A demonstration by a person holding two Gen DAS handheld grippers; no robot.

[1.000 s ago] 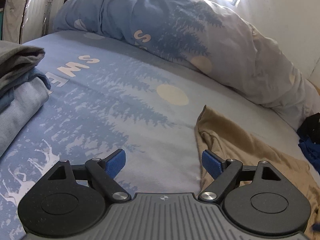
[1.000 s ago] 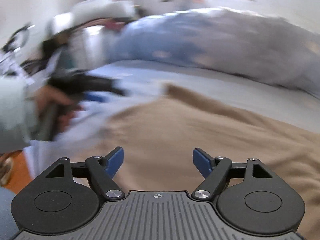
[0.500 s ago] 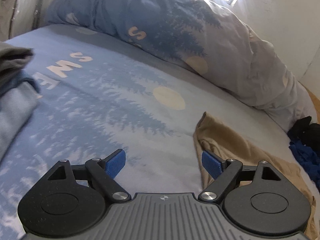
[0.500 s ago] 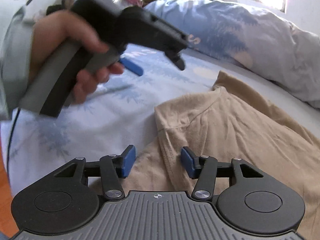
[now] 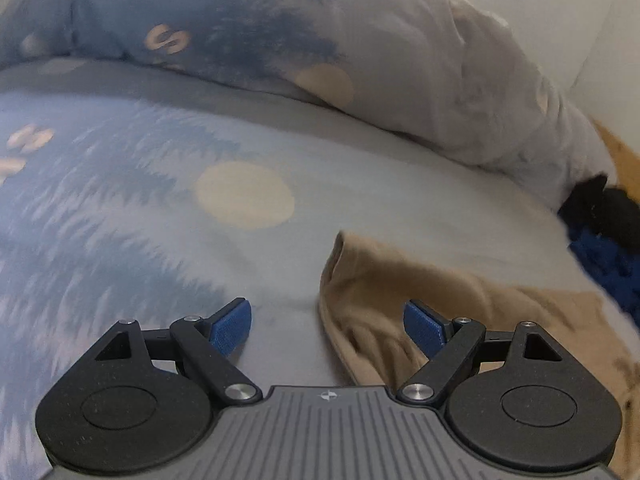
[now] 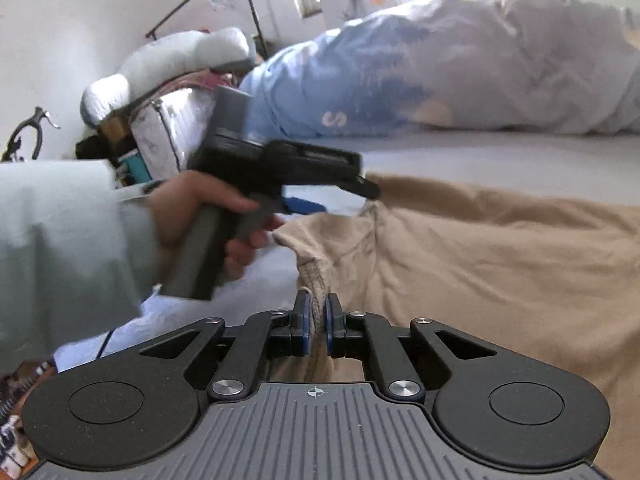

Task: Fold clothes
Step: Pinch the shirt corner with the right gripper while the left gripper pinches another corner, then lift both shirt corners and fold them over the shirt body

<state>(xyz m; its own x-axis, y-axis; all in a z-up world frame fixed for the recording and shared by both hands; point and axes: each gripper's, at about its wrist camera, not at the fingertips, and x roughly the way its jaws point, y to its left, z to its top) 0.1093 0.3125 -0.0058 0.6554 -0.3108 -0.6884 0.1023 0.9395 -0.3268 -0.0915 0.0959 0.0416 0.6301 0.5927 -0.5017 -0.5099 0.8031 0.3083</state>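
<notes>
Tan garment (image 6: 480, 264): right gripper (image 6: 316, 316) closing on its thin edge may slip; left gripper (image 5: 327, 322) hangs spread, empty

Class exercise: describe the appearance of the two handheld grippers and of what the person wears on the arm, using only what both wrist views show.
Each gripper, left gripper and right gripper, has a ribbed grey base with a small crosshair mark, two black round housings, black link arms with silver pivots, and blue textured pads. The left gripper's handle is grey. The sleeve is pale greenish-grey.

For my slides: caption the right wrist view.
Right gripper closing on tan garment's edge; left gripper open beside it.
</notes>
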